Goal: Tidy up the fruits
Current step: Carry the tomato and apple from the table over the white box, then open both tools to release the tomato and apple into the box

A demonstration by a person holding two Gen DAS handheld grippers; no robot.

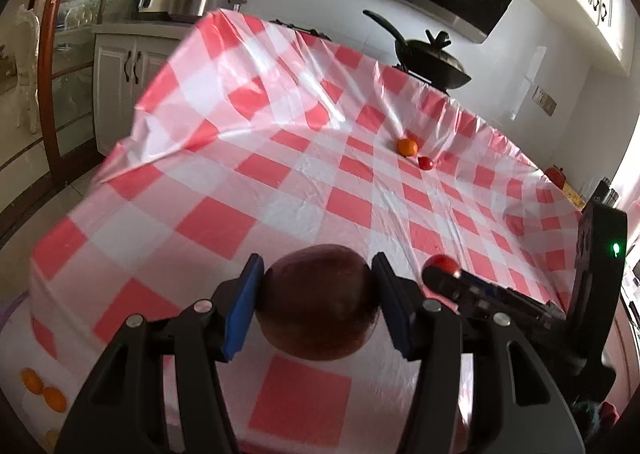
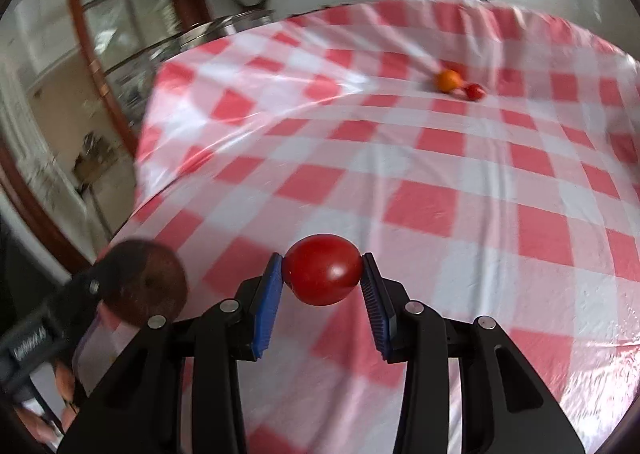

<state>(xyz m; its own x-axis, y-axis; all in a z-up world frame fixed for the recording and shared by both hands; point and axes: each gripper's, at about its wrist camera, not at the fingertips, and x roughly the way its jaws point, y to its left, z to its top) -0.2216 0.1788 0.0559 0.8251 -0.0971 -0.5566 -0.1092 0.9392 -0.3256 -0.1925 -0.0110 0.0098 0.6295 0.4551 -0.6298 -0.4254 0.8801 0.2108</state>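
Blue pads of the left gripper (image 1: 316, 302) clamp a dark reddish-brown fruit (image 1: 318, 302), angled down over the checked tablecloth (image 1: 224, 222). Just to its right, the right gripper (image 2: 323, 278) pinches a red tomato (image 2: 323, 275) above the cloth. Far across lie one orange (image 1: 407, 147) and one small tomato (image 1: 425, 162), nearly touching. Two more oranges (image 1: 44, 390) sit at the left edge.
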